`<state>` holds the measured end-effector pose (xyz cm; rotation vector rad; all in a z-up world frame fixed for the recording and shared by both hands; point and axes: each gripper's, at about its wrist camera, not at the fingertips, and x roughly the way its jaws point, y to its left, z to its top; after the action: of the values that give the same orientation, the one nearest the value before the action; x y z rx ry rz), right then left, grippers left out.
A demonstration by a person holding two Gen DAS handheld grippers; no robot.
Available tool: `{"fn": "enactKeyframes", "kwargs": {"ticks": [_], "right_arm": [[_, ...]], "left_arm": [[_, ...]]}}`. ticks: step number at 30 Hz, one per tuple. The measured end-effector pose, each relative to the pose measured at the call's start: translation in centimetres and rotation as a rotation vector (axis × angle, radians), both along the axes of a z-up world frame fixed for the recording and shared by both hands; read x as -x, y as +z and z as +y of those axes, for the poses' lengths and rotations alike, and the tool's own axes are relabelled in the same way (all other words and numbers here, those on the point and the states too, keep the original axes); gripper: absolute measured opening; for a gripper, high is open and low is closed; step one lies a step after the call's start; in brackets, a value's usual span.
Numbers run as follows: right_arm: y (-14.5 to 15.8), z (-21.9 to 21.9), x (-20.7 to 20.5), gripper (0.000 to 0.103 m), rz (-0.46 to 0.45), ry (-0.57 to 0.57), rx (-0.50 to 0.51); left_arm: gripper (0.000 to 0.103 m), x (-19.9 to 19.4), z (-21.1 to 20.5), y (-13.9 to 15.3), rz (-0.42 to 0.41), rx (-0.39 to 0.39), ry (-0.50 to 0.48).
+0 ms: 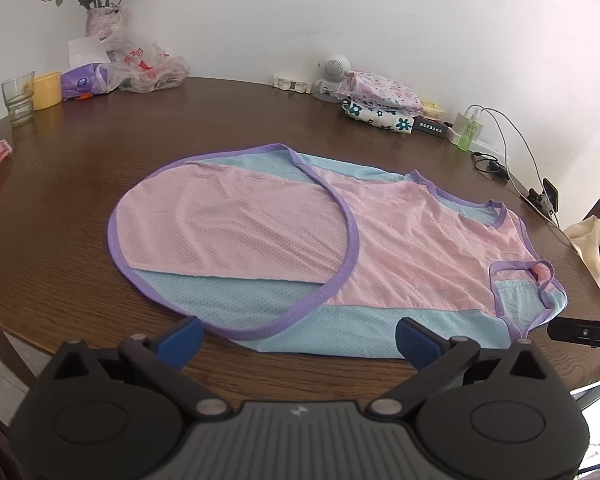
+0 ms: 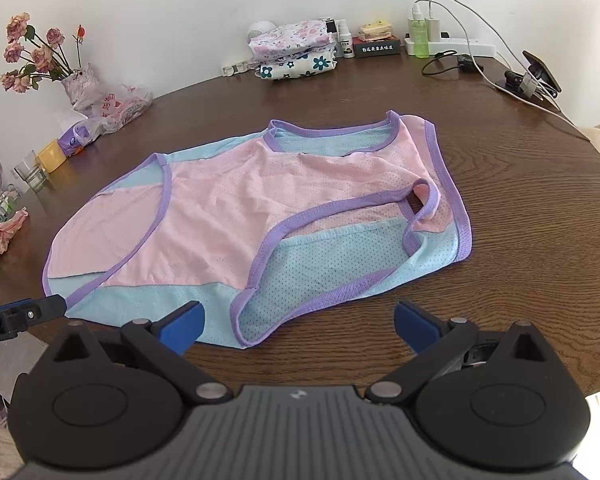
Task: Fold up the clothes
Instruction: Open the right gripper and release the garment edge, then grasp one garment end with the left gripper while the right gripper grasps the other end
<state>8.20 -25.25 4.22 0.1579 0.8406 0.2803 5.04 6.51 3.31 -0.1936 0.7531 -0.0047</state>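
A pink and light-blue mesh sleeveless top [image 1: 300,240] with purple trim lies flat on the brown wooden table [image 1: 60,208], hem to the left and neck and armholes to the right. My left gripper [image 1: 298,338] stands open at the near edge, over the blue side panel, holding nothing. In the right wrist view the same top [image 2: 228,216] spreads ahead, and my right gripper [image 2: 298,328] is open just before the near armhole, its jaws wide apart and empty. The other gripper's tip [image 2: 40,310] shows at the left edge.
Folded floral clothes [image 2: 296,50] are stacked at the table's far side. A vase of flowers [image 1: 100,20], plastic bags [image 1: 148,68], a yellow cup [image 1: 48,90] and a glass [image 1: 18,98] stand far left. A power strip, bottle [image 2: 420,38], cables and a phone [image 2: 540,70] lie far right.
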Motion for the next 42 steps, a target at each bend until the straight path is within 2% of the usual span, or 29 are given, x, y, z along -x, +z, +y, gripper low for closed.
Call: {"fn": "enactKeyframes", "kwargs": {"ticks": [17, 20, 23, 25, 26, 29, 31, 33, 35, 37, 39, 42], "right_arm": [[0.1, -0.1, 0.7, 0.103, -0.012, 0.03, -0.009], [0.2, -0.4, 0.5, 0.103, -0.032, 0.061, -0.003], [1.2, -1.1, 0.2, 0.103, -0.113, 0.152, 0.103], [1.9, -1.5, -0.1, 0.103, -0.192, 0.246, 0.243], [2.0, -1.6, -0.4, 0.103, -0.213, 0.292, 0.328], [2.0, -2.0, -2.1, 0.102, -0.174, 0.462, 0.468], [1.9, -2.2, -3.1, 0.099, -0.135, 0.572, 0.52], [1.5, -2.0, -3.7, 0.091, -0.118, 0.686, 0.579], [1.1, -1.7, -4.1, 0.091, -0.123, 0.785, 0.637], [0.6, -1.4, -4.7, 0.091, -0.12, 0.836, 0.703], [0.3, -1.2, -5.3, 0.083, -0.104, 0.874, 0.743], [0.0, -0.9, -6.1, 0.077, -0.069, 0.921, 0.775]], "left_arm": [[0.103, 0.7, -0.5, 0.3, -0.006, -0.021, -0.004], [0.103, 0.5, -0.8, 0.3, -0.013, -0.081, -0.052], [0.101, 0.4, -1.4, 0.8, -0.037, -0.204, -0.148], [0.095, 0.2, -1.6, 1.0, -0.03, -0.262, -0.224], [0.088, -0.1, -1.6, 1.0, -0.016, -0.285, -0.261], [0.076, -0.7, -1.8, 0.9, 0.028, -0.367, -0.374], [0.069, -1.0, -2.2, 0.7, 0.048, -0.44, -0.455], [0.06, -1.1, -2.7, 0.6, 0.061, -0.529, -0.547], [0.052, -1.1, -3.0, 0.4, 0.068, -0.584, -0.63], [0.042, -1.2, -3.3, 0.2, 0.074, -0.633, -0.709], [0.029, -1.3, -3.6, 0.0, 0.08, -0.681, -0.789], [0.021, -1.5, -4.1, -0.3, 0.088, -0.753, -0.908]]}}
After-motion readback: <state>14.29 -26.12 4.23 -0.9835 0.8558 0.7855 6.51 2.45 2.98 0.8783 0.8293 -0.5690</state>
